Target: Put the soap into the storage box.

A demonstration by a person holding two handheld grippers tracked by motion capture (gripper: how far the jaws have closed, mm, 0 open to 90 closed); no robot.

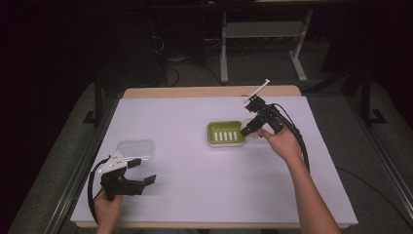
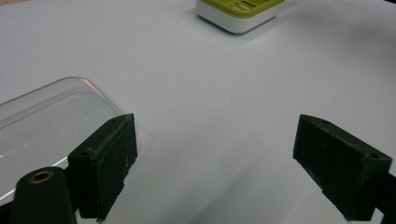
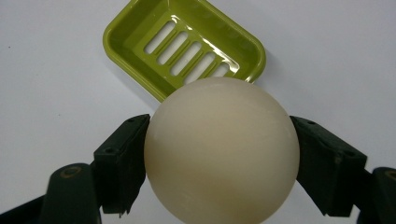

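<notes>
A round cream soap bar [image 3: 222, 149] sits between the two black jaws of my right gripper [image 3: 219, 163], which is shut on it. In the high view that gripper [image 1: 248, 127] hovers at the right edge of the green slotted soap dish [image 1: 225, 132], and the soap [image 1: 249, 125] shows as a pale patch there. The dish [image 3: 184, 44] lies just beyond the soap in the right gripper view. My left gripper [image 1: 148, 170] stands open near the table's front left, beside a clear plastic lid [image 1: 136, 148]. The lid [image 2: 42, 121] touches nothing between the jaws.
A white sheet [image 1: 195, 195] covers the wooden table. The green dish [image 2: 238, 11] appears far ahead in the left gripper view. Table legs and cables stand on the dark floor behind the table.
</notes>
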